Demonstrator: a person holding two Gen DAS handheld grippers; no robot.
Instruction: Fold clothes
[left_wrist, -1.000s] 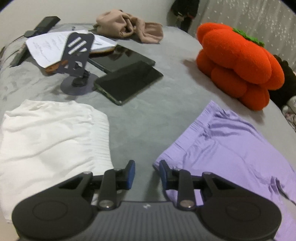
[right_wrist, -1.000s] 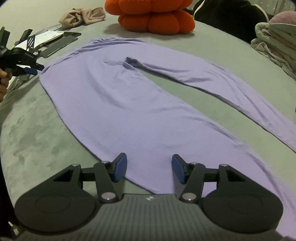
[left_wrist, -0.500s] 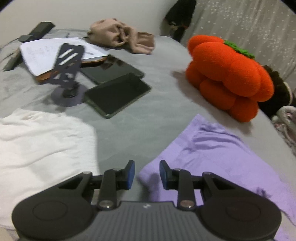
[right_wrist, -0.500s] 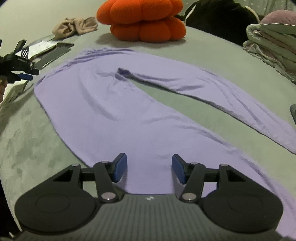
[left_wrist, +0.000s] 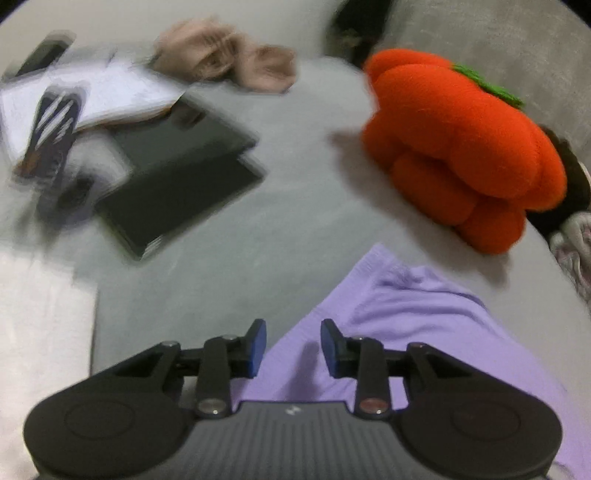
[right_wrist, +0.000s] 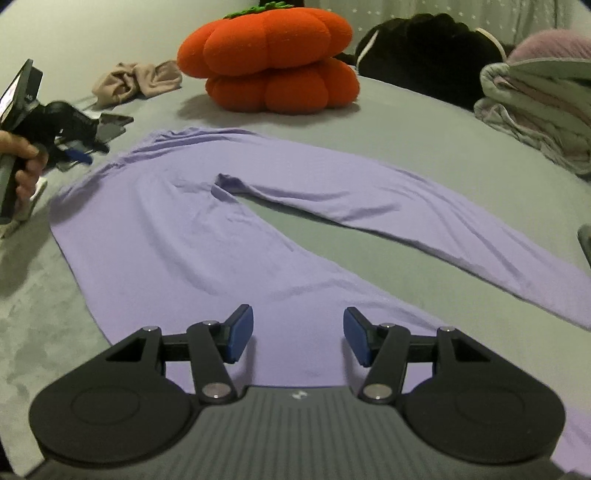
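Note:
Lilac leggings (right_wrist: 177, 236) lie flat on the grey bed, waist to the left, both legs spread to the right. My right gripper (right_wrist: 298, 341) hovers open over the near leg, nothing between its blue pads. In the left wrist view the waistband corner (left_wrist: 384, 291) of the leggings lies just ahead of my left gripper (left_wrist: 293, 347), which is open above the cloth. The right wrist view shows the left gripper (right_wrist: 75, 153) at the far left beside the waistband, held by a hand (right_wrist: 26, 166).
An orange pumpkin cushion (left_wrist: 458, 147) sits beyond the waistband. A white folded garment (left_wrist: 40, 332) lies at left. Two dark tablets (left_wrist: 177, 188), a phone stand (left_wrist: 55, 133), papers and a beige cloth (left_wrist: 221, 55) lie farther back. Folded laundry (right_wrist: 539, 110) is stacked at right.
The left gripper has swung right, away from the white garment and over the lilac waistband, with its fingers a little wider. The right gripper has shifted along the near leg, still open.

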